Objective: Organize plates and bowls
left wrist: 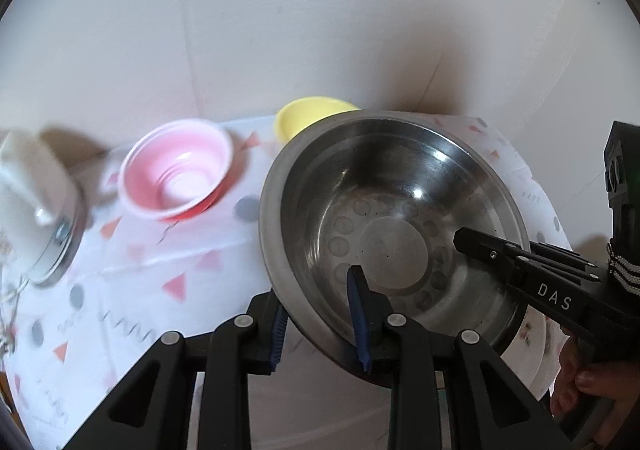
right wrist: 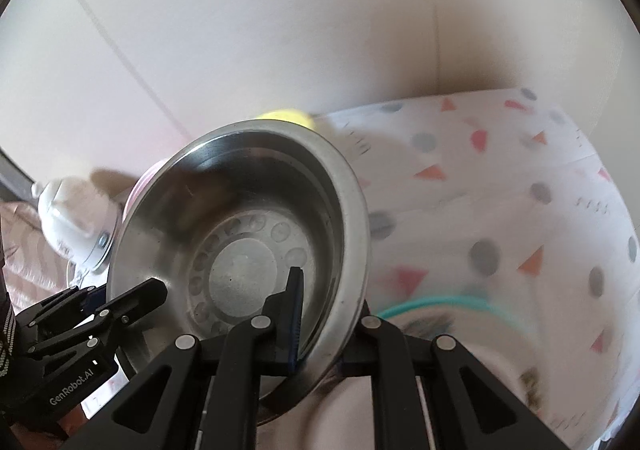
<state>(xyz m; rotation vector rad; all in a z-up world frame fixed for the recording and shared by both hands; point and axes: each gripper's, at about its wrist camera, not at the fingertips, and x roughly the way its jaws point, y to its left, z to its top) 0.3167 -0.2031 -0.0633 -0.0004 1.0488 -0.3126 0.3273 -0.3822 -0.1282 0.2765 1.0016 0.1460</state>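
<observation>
My left gripper (left wrist: 320, 326) and right gripper (right wrist: 320, 326) both clamp the steel bowl (left wrist: 392, 234) (yellow bowl (left wrist: 304, 115) half hidden behind); the tabletop (right wrist: 500, 189) is blurred.

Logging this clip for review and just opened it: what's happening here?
A person holds a steel bowl with both handheld grippers, each clamped on the rim at opposite sides: the left gripper on the near edge in its own view, the right gripper on the other side. The bowl is tilted and appears to be lifted above the patterned tablecloth. A pink bowl and a yellow bowl sit on the cloth behind, and a teal-rimmed plate lies below.
</observation>
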